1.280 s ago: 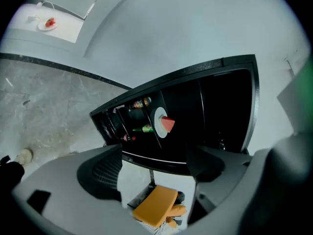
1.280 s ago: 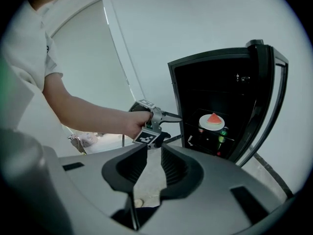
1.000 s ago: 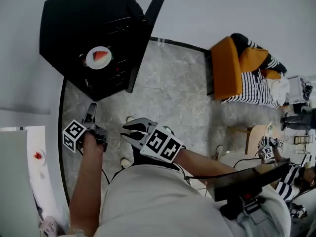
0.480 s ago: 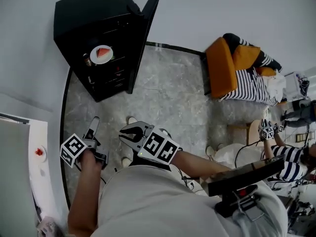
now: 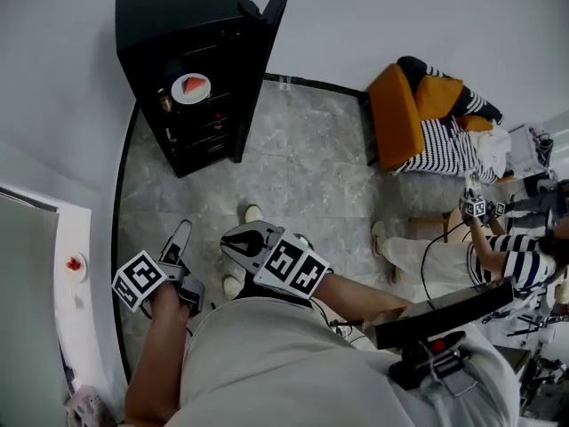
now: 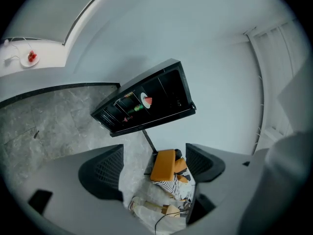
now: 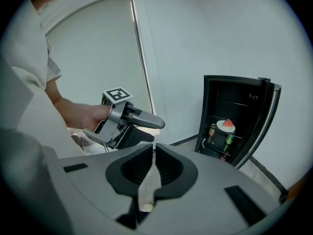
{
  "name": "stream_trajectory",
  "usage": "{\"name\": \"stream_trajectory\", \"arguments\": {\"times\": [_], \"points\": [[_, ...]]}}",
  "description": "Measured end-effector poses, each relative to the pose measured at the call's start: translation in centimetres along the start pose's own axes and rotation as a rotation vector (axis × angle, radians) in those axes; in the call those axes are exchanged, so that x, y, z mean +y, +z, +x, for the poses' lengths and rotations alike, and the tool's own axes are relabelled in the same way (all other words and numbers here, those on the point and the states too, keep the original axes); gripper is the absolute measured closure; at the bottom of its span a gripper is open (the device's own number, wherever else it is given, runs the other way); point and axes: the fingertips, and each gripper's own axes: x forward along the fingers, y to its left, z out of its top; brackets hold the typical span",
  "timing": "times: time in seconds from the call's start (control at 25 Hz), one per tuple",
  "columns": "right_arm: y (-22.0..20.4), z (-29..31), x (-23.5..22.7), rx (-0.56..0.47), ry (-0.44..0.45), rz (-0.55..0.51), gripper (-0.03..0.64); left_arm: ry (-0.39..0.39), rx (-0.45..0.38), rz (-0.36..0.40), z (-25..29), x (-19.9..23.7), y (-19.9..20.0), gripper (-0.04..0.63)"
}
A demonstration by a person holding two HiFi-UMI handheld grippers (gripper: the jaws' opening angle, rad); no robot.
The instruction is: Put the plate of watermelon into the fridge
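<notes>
A white plate with a red watermelon slice [image 5: 190,88] rests on a shelf inside the black fridge [image 5: 160,25], whose door [image 5: 263,56] stands open. The same plate [image 6: 145,100] appears in the left gripper view, and the plate [image 7: 226,126] lies beside cans in the right gripper view. My left gripper [image 5: 180,232] is open and empty, low over the floor and well short of the fridge. In its own view the left gripper [image 6: 154,166] has its jaws wide apart. Beside it my right gripper [image 5: 235,238] is shut on nothing, and the right gripper [image 7: 153,151] has its jaws nearly touching.
A white counter [image 5: 67,314] at the left carries a small plate with something red [image 5: 73,265]. An orange chair [image 5: 396,118] with striped cushions stands at the right by the wall. A seated person [image 5: 498,256] with another gripper is at the far right. Grey marble floor [image 5: 293,176] lies before the fridge.
The head view has drifted, so the fridge now looks smaller and further off. Both grippers sit slightly lower in the frame. The plate stays on its shelf.
</notes>
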Motion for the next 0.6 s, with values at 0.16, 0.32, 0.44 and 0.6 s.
{"name": "stream_trajectory", "arguments": {"times": [0.16,0.32,0.44,0.6], "points": [[-0.1,-0.3,1.7,0.010,0.000,-0.017,0.588,-0.019,0.010,0.025,-1.4,-0.2,-1.2,0.192],[-0.1,-0.8,2.7,0.011,0.002,-0.040,0.589,-0.022,-0.002,0.043,-2.5,-0.3,-1.9,0.192],[-0.2,-1.5,3.1,0.003,0.001,-0.052,0.589,-0.026,0.002,0.060,-2.8,-0.7,-2.8,0.192],[-1.3,-2.3,3.2,0.005,0.003,-0.049,0.591,-0.028,0.019,0.081,-2.2,-1.0,-4.1,0.192]]}}
